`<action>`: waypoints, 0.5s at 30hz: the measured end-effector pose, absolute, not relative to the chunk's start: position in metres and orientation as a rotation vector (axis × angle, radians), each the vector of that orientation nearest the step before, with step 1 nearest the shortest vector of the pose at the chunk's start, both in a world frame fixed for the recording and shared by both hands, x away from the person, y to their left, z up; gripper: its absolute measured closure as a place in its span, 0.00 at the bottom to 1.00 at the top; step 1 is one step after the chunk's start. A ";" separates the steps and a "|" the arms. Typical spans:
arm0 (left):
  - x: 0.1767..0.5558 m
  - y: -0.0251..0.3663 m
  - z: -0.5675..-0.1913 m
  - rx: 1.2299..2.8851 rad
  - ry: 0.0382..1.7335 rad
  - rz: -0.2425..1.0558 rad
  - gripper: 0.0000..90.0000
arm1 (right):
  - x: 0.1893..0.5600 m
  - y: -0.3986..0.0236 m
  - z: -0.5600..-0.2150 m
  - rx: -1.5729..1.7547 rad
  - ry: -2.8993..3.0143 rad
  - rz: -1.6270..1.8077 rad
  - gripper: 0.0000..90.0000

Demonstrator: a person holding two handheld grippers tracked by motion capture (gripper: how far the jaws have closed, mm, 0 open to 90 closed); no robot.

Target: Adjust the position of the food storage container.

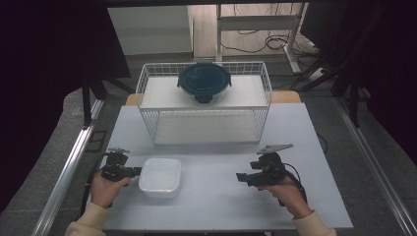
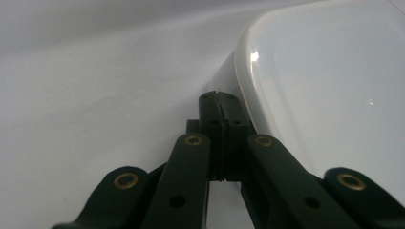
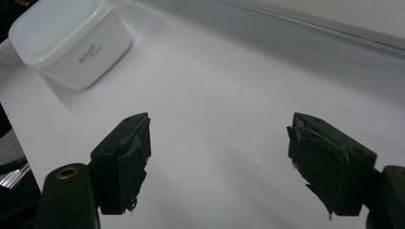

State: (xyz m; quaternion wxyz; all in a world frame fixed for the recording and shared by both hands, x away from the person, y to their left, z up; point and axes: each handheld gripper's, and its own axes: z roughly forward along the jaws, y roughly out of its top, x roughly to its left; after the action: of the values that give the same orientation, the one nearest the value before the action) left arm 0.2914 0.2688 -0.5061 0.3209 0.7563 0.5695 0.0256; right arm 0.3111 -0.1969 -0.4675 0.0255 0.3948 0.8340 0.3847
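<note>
A white square container [image 1: 160,177] with a white lid sits on the table near the front left. My left gripper [image 1: 137,171] lies level at its left side, shut with nothing between its jaws. In the left gripper view the closed tips [image 2: 220,102] rest right against the container's [image 2: 325,71] side wall, just under the lid rim. My right gripper [image 1: 241,177] hovers open over bare table to the right, pointing left. Its two pads [image 3: 219,143] stand wide apart with the container [image 3: 67,38] far off at the upper left.
A white wire basket [image 1: 157,66] stands at the back of the grey table [image 1: 221,206]. On its upper shelf sits a round glass container with a dark blue clip lid [image 1: 204,81]. Metal rails run along both sides of the table.
</note>
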 end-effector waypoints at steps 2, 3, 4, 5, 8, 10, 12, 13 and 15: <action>0.296 0.262 -0.506 2.001 1.482 0.061 1.00 | 0.311 -0.197 -0.468 1.220 2.579 1.188 0.24; 0.297 0.261 -0.506 2.003 1.476 0.053 1.00 | 0.311 -0.197 -0.468 1.220 2.579 1.189 0.24; 0.299 0.258 -0.507 2.010 1.469 0.045 1.00 | 0.311 -0.197 -0.467 1.221 2.579 1.189 0.24; 0.300 0.256 -0.507 2.016 1.466 0.046 1.00 | 0.311 -0.197 -0.467 1.220 2.580 1.190 0.24; 0.305 0.247 -0.506 2.026 1.449 0.043 1.00 | 0.311 -0.196 -0.468 1.222 2.582 1.188 0.24; 0.307 0.242 -0.506 2.037 1.436 0.040 1.00 | 0.311 -0.196 -0.468 1.222 2.584 1.187 0.24; 0.310 0.236 -0.506 2.042 1.423 0.036 1.00 | 0.311 -0.196 -0.468 1.222 2.585 1.187 0.24; 0.311 0.233 -0.506 2.038 1.419 0.026 1.00 | 0.311 -0.196 -0.468 1.222 2.585 1.187 0.24; 0.314 0.227 -0.507 2.052 1.410 0.024 1.00 | 0.311 -0.197 -0.468 1.216 2.584 1.189 0.24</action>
State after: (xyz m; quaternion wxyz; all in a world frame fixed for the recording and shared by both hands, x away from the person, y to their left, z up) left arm 0.3138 0.2271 -0.5071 0.3204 0.7807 0.5365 0.0093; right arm 0.3110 -0.1967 -0.4683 0.0241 0.3929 0.8351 0.3843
